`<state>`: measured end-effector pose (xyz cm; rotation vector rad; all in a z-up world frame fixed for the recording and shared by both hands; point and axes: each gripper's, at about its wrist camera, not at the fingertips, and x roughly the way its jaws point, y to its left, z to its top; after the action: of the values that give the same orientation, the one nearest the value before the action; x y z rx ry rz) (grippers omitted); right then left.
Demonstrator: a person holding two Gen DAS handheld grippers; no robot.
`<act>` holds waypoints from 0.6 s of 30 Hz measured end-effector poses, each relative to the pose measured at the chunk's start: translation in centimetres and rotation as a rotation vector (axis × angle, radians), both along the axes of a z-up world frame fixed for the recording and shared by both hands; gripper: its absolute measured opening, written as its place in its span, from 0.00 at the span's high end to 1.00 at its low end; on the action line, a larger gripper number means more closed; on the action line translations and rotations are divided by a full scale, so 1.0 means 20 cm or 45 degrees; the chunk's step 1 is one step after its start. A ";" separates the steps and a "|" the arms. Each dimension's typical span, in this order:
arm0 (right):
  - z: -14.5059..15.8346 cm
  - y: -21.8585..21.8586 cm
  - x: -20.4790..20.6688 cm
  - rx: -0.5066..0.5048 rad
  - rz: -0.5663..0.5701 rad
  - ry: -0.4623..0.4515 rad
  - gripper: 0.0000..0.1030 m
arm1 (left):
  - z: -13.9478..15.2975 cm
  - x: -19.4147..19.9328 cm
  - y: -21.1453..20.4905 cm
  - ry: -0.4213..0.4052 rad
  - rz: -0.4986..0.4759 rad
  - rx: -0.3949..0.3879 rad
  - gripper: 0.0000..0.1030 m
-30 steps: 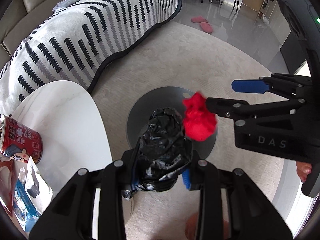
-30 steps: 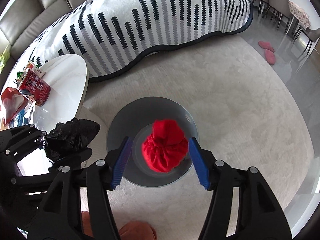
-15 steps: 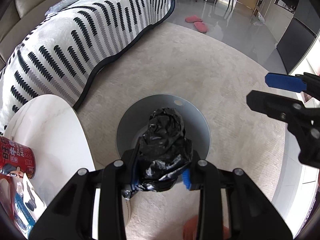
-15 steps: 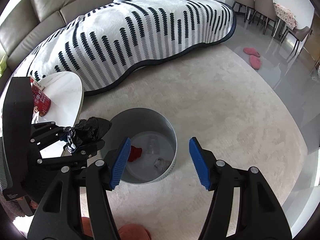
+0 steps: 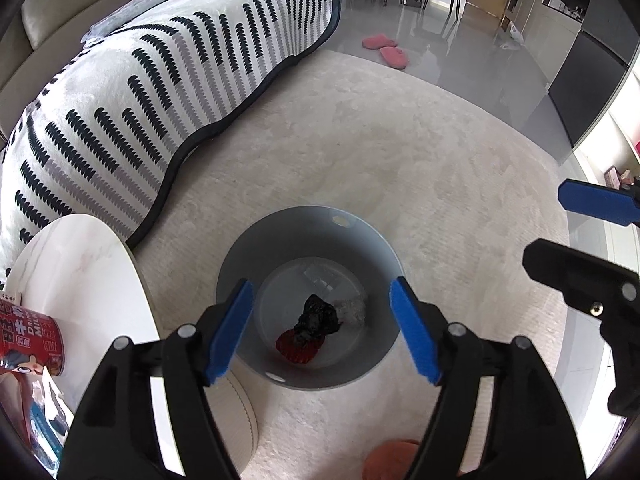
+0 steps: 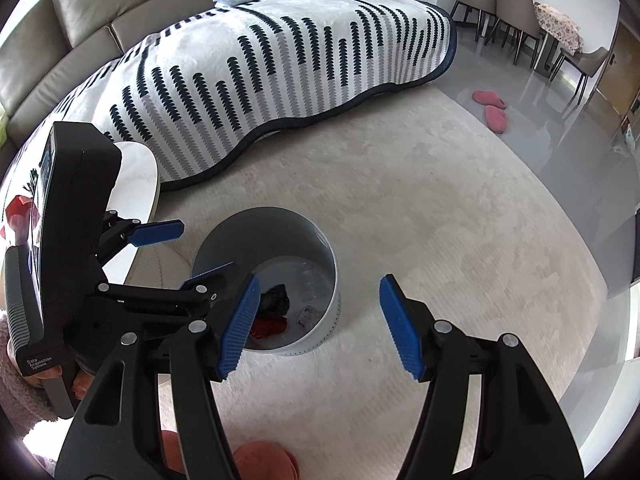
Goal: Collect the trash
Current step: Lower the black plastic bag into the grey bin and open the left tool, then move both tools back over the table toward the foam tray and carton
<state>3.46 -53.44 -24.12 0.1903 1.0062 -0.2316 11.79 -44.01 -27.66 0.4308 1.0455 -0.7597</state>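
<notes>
standing at the far left, a white round table (image 5: pixel 76 280) carried the uncollected items: a red drink can (image 5: pixel 30 342) upright at its near edge and a few flat wrappers (image 5: pixel 36 412) beside it, judged to be the trash that remained.

- left gripper (image 5: pixel 322 330): hung directly over the bin, pointed steeply down, placed so that anything let go would fall inside. its jaws were opening, nothing between the blue pads; empty.
- grey bin (image 5: pixel 360 248): stood on the pale rug (image 5: pixel 400 152) just beside the table, likely set within reach of both hands. on its floor lay a crumpled black bag (image 5: pixel 318 316), partly on top of a red wad (image 5: pixel 296 348), with a clear scrap (image 5: pixel 354 310) touching the bag's right side.
- right gripper (image 6: pixel 316 320): held off to the right of the bin and apart from it, jaws wide, gripping nothing; apparently kept clear of the drop.
- patterned blanket (image 6: pixel 280 72): draped over the sofa behind, not part of the job.
- pink slippers (image 6: pixel 490 106): on the bare floor at far right, well apart from everything.
</notes>
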 end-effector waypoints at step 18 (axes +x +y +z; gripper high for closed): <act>0.09 0.45 0.17 0.053 0.215 -0.047 0.35 | 0.16 0.06 0.72 -0.022 0.313 -0.057 0.19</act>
<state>6.84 -44.47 -22.26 0.1461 0.9849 -0.0529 12.99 -29.52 -24.37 0.2639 1.0409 -0.5575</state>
